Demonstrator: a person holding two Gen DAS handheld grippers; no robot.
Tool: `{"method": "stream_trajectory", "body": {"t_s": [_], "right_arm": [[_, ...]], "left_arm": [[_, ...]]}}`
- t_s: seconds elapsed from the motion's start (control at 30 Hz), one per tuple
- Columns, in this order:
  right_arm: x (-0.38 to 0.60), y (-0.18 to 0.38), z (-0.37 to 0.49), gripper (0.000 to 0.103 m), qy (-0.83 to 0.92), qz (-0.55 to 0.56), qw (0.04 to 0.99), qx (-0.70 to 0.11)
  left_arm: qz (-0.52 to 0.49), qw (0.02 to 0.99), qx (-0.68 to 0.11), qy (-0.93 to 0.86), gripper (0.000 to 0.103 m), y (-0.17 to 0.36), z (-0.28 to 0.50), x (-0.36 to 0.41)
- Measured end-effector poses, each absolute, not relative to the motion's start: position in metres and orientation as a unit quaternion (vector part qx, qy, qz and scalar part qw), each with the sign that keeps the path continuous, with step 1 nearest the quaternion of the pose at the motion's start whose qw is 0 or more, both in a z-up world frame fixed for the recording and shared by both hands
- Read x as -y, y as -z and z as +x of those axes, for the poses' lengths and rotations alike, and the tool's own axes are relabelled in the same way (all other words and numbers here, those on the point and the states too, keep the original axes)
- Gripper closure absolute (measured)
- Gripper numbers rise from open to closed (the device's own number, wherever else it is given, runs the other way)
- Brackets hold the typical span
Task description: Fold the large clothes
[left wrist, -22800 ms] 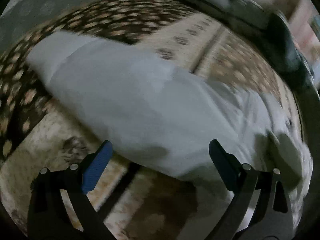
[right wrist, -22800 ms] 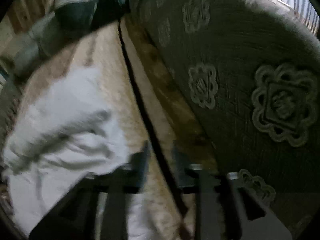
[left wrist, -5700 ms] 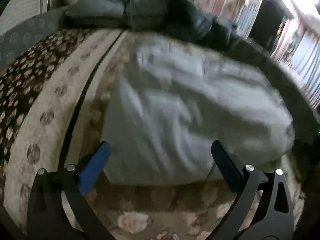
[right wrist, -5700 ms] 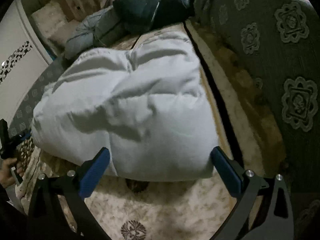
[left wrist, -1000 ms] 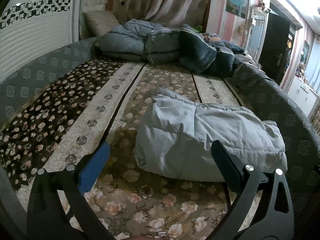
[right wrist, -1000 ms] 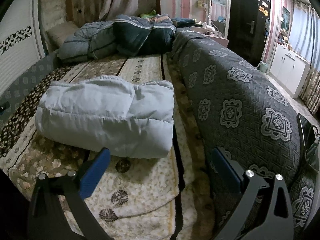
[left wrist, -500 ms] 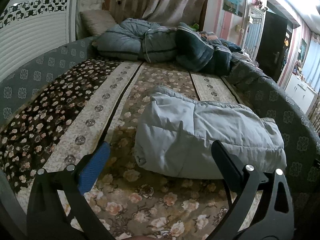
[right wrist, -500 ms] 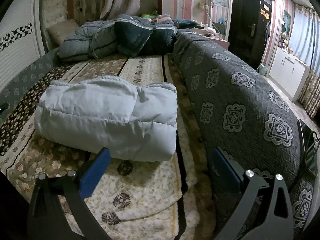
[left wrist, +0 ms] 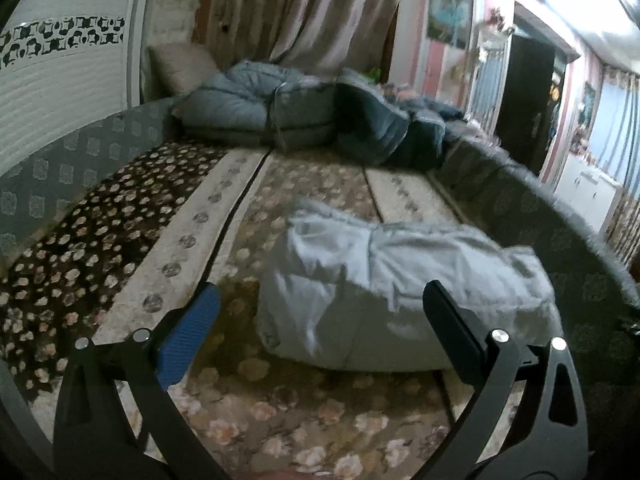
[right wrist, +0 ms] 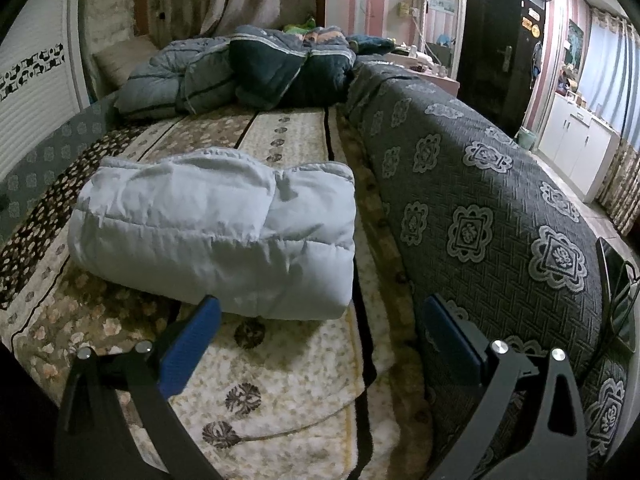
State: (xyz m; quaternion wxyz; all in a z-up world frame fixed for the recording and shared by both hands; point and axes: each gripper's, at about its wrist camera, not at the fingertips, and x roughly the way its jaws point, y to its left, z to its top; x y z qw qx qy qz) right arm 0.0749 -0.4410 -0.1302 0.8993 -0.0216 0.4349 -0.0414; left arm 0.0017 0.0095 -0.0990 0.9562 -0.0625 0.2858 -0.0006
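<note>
A pale blue padded garment [left wrist: 400, 292] lies folded into a thick bundle on the patterned bed cover [left wrist: 192, 240]. It also shows in the right wrist view [right wrist: 216, 236], left of centre. My left gripper [left wrist: 320, 320] is open and empty, held back from the bundle's near edge. My right gripper [right wrist: 320, 328] is open and empty, in front of the bundle's right end, above the cream floral blanket [right wrist: 288, 384]. Neither gripper touches the garment.
Dark blue and grey quilts [right wrist: 248, 68] are piled at the far end of the bed. A grey patterned cover [right wrist: 500, 208] rises along the right side. A white panelled wall [left wrist: 52, 88] runs along the left. A dark door [right wrist: 496, 40] stands at the far right.
Both grippers have drawn back and risen over the last second; the folded bundle lies still. Earlier, the garment was spread wider and the right gripper was shut.
</note>
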Motion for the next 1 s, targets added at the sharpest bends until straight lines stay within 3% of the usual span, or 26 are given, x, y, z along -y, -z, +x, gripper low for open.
{"method": "stream_trajectory", "body": {"t_s": [1.0], "right_arm": [[0.44,0.13,0.071,0.002,0.04,-0.02,0.9,-0.434]], "left_arm": [[-0.064,0.947,-0.314,-0.029,0.003,0.107,0.012,-0.012]]}}
